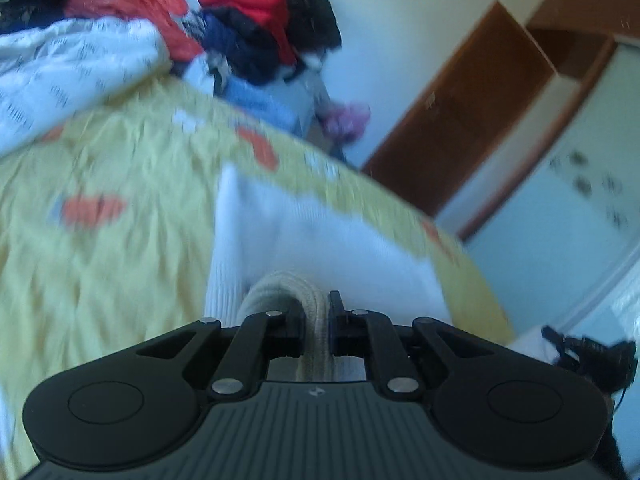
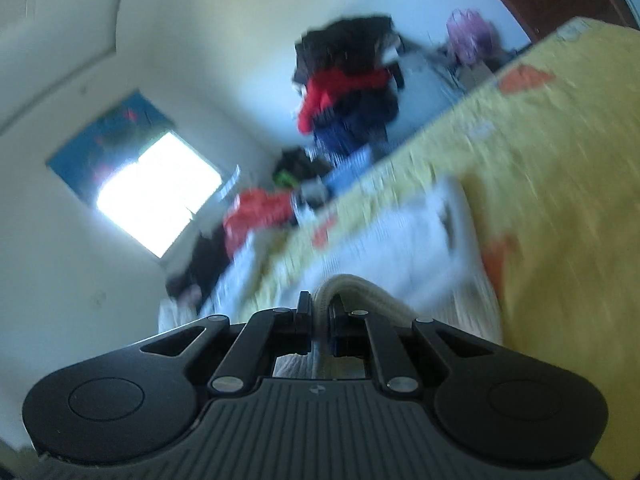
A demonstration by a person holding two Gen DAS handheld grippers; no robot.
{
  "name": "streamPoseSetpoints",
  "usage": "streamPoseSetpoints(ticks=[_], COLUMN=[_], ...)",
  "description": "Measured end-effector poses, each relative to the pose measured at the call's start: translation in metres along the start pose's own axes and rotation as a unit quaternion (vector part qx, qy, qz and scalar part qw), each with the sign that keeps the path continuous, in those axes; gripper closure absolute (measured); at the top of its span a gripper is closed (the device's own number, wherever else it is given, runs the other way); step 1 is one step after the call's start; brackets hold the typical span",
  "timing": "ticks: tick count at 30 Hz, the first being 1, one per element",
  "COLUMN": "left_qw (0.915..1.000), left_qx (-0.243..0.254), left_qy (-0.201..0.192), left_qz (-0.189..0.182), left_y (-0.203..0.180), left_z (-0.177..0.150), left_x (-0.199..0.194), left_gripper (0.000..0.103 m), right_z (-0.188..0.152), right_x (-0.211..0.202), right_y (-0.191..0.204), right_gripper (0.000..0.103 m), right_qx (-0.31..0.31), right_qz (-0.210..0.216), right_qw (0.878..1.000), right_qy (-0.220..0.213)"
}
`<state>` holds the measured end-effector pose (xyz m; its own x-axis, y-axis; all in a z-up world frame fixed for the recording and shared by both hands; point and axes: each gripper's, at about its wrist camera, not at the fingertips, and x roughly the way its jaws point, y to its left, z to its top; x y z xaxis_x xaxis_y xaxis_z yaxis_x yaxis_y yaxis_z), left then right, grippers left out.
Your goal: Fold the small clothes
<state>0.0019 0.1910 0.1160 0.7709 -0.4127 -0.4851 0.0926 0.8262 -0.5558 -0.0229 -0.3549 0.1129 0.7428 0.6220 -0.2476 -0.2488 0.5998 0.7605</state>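
Heaped clothes point(image 1: 264, 32) crowd the far edge of the yellow bedspread point(image 1: 120, 184)

Bedroom: bed point(image 1: 120, 240), clothes pile point(image 1: 264, 24)

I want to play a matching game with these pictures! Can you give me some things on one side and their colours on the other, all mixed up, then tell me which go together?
Things:
1. bed cover
2. garment held by the left gripper and the right gripper
3. door
4. sweater on top of the clothes pile

Colours:
A. brown
B. red
C. yellow with orange patches
D. white with a beige ribbed edge

Pairs: 1-C, 2-D, 3-A, 4-B
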Motion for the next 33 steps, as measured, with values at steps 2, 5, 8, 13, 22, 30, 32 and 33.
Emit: streamPoseSetpoints(ticks=[2,5,8,13,22,30,32,33], left_qw=[0.9999,0.9993,0.9985,0.9969,0.9888,0.9836,0.9836,0.9833], left_qx=[-0.003,-0.014,-0.02,-0.018,-0.111,-0.172,-0.154,-0.155], left_qy=[-0.011,-0.014,-0.011,0.009,0.042,-0.049,-0.087,-0.087], left_qz=[0.012,0.032,0.05,0.076,0.091,0.023,0.039,0.041], left_y=[0.003,0.012,0.023,0.032,0.075,0.079,0.071,0.069], left_z=[0.026,0.061,0.086,0.107,0.125,0.124,0.116,0.109], left_x=[0.029,0.075,0.119,0.182,0.252,0.182,0.149,0.136], left_gripper=[0.093,0.093,0.093,0.093,0.091,0.013,0.013,0.013], right_z=[0.029,0.062,0.089,0.105,0.113,0.108,0.102,0.099], right_x=[0.028,0.068,0.111,0.175,0.232,0.191,0.161,0.147], right_y=[-0.011,-0.033,-0.059,-0.098,-0.161,-0.128,-0.113,-0.109], right_gripper=[0.09,0.09,0.09,0.09,0.079,0.027,0.027,0.027], right_qx=[0.014,0.037,0.053,0.065,0.154,0.101,0.081,0.08], right_qz=[0.006,-0.002,-0.023,-0.072,-0.123,-0.109,-0.095,-0.09], right_qw=[1.0,0.999,0.998,0.995,0.98,0.988,0.991,0.991], right_qy=[-0.018,-0.03,-0.025,0.006,0.006,-0.042,-0.051,-0.053])
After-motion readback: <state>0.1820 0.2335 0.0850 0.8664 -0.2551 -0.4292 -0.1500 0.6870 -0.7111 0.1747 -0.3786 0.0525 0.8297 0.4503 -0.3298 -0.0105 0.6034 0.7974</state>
